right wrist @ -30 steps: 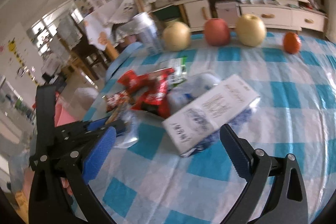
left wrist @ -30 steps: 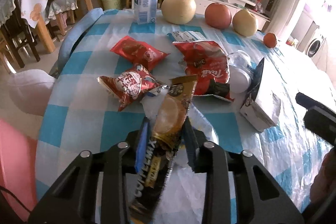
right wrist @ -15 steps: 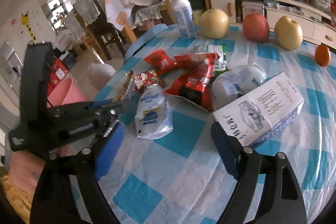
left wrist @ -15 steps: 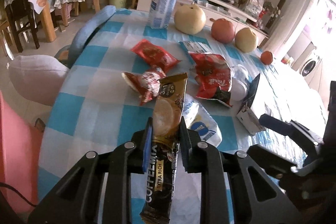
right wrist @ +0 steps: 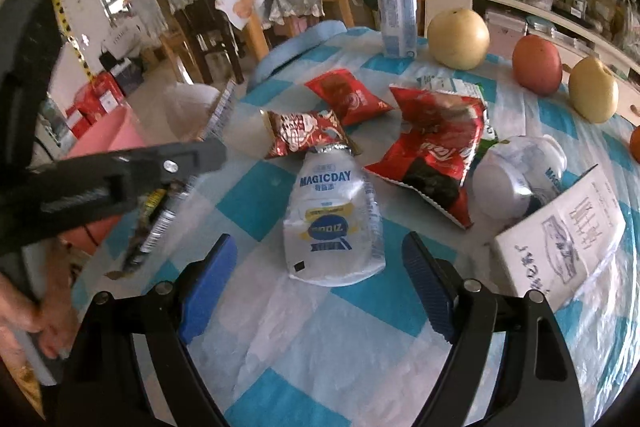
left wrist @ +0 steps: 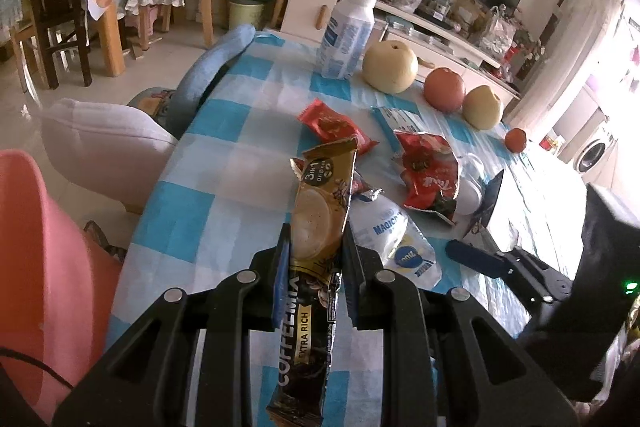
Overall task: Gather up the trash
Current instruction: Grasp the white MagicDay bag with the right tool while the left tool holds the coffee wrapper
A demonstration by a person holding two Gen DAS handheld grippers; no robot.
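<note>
**Sachet lifted, pouch next**

Checked worktop [right wrist: 400, 367]: MAGICDAY pouch [right wrist: 334, 227] lies flat, centred ahead of right hand-held gripper [right wrist: 316, 287], jaws wide and empty. Left hand-held gripper [left wrist: 314, 247] clamps coffee sachet [left wrist: 316, 251] above the worktop edge (pink bin [left wrist: 36, 267] just beside). Keep the clamp firm; release over the bin.

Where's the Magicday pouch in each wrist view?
Left wrist: Magicday pouch lies right of centre on the cloth, just past the left gripper, which is shut on the coffee sachet.
Right wrist: pouch is at centre, flat, ahead of the open right gripper.
Shared landmark: the white bottle at the table's far edge.
</note>
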